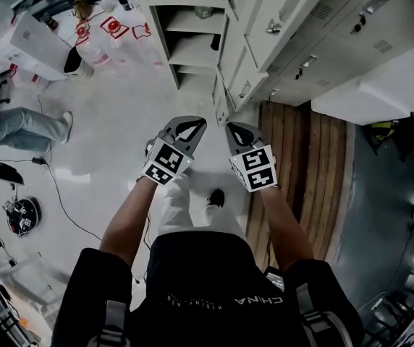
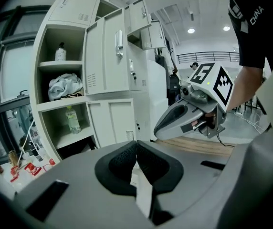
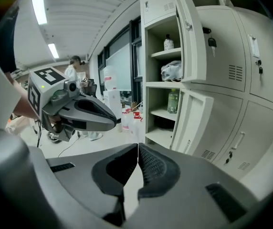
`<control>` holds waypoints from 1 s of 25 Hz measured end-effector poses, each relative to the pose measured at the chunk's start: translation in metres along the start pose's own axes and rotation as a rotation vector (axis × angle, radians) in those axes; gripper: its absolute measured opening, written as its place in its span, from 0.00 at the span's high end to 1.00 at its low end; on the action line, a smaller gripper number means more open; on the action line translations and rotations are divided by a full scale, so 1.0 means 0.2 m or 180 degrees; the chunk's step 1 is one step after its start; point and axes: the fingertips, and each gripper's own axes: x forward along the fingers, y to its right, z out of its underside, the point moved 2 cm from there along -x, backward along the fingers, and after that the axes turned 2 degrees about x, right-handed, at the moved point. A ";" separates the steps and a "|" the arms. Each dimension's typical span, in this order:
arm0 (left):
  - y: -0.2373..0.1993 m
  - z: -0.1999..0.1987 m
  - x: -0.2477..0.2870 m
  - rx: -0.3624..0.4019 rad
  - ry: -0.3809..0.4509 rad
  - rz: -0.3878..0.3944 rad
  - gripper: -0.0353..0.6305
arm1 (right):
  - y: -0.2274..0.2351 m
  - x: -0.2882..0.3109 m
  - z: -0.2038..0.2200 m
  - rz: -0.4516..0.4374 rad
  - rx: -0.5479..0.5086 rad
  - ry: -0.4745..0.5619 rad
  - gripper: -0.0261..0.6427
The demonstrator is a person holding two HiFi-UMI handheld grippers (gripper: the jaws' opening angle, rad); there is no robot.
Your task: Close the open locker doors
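A bank of pale grey lockers (image 1: 279, 27) stands ahead, with its left column of compartments (image 1: 185, 27) open. In the left gripper view an upper door (image 2: 105, 56) and a lower door (image 2: 110, 120) hang open beside shelves that hold a bottle (image 2: 60, 52), a bundled cloth (image 2: 65, 86) and a water bottle (image 2: 71, 119). The right gripper view shows the same open upper door (image 3: 191, 32) and lower door (image 3: 194, 118). My left gripper (image 1: 192, 121) (image 2: 136, 144) and right gripper (image 1: 234, 127) (image 3: 137, 147) are side by side in front of the lockers, apart from them. Both are shut and empty.
A wooden platform (image 1: 301, 172) lies along the foot of the lockers at the right. Clear water jugs (image 1: 113, 38) stand on the floor at the left of the lockers. A seated person's legs (image 1: 19, 125) and cables (image 1: 62, 201) are at the far left.
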 end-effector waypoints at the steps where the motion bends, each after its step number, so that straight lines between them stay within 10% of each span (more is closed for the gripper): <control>1: -0.02 0.06 0.05 0.0013 -0.0018 0.0017 0.92 | 0.02 0.06 0.04 0.0016 0.0028 -0.0012 0.92; 25: -0.02 1.68 1.38 -0.0253 0.0002 0.0355 0.92 | 0.57 1.33 1.55 0.0333 0.0605 -0.0045 0.92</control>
